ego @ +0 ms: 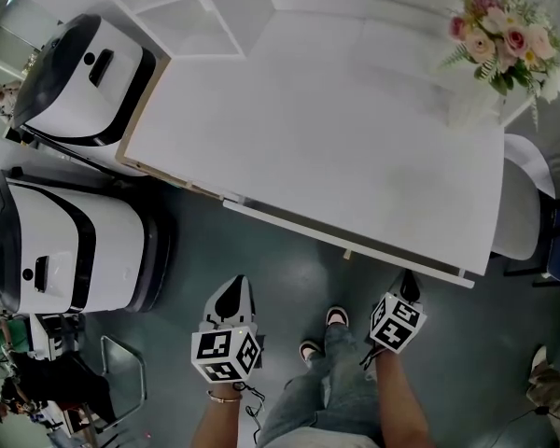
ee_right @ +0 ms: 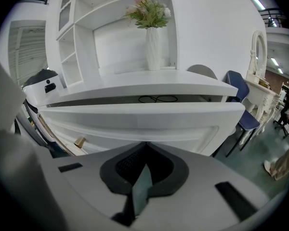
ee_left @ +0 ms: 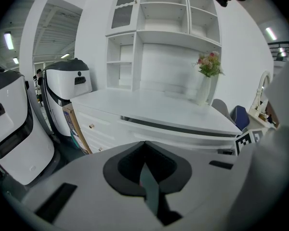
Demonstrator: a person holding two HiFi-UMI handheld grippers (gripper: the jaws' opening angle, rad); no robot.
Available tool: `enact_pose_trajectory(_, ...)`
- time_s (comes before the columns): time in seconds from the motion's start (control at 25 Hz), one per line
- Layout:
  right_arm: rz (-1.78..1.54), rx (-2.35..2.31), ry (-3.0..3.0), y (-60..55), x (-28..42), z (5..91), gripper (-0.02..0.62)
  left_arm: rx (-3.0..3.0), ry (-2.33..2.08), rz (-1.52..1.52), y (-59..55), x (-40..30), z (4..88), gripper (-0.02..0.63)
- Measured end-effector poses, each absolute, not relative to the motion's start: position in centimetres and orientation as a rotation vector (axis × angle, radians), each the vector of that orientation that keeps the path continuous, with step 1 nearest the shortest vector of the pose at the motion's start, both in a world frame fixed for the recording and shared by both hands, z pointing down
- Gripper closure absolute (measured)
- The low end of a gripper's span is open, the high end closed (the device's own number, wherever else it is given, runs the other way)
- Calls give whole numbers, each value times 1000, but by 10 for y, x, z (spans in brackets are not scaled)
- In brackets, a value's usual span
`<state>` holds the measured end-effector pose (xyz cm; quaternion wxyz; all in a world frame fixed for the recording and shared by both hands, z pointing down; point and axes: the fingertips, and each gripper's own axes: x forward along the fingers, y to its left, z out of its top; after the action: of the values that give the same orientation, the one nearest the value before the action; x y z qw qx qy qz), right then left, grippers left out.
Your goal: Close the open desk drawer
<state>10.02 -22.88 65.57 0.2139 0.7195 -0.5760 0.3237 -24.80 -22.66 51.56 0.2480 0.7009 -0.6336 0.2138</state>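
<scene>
Beneath the desk (ego: 308,129) top, see the drawer (ego: 345,241) pulled partly out, with a looped cable (ee_right: 157,99) inside. Not yet pushed at all; needs the whole shove home. Near its front, not touching, note left gripper (ego: 231,292) and right gripper (ego: 406,286), both pinched together on nothing.

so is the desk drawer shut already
No, the drawer front stands out from under the desk top, with a dark gap and a black cable showing inside.

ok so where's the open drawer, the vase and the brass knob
open drawer (ee_right: 144,119), right gripper view, its white front panel
vase (ee_right: 152,49), right gripper view, middle of its body
brass knob (ee_right: 80,142), right gripper view, its round end
</scene>
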Motion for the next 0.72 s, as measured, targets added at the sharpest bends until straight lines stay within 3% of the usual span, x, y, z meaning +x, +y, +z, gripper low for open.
enact_pose_trajectory(0.72,905,2007,-1590,-249,110,657,588,1894,-1760,586,-224,-262,506,589)
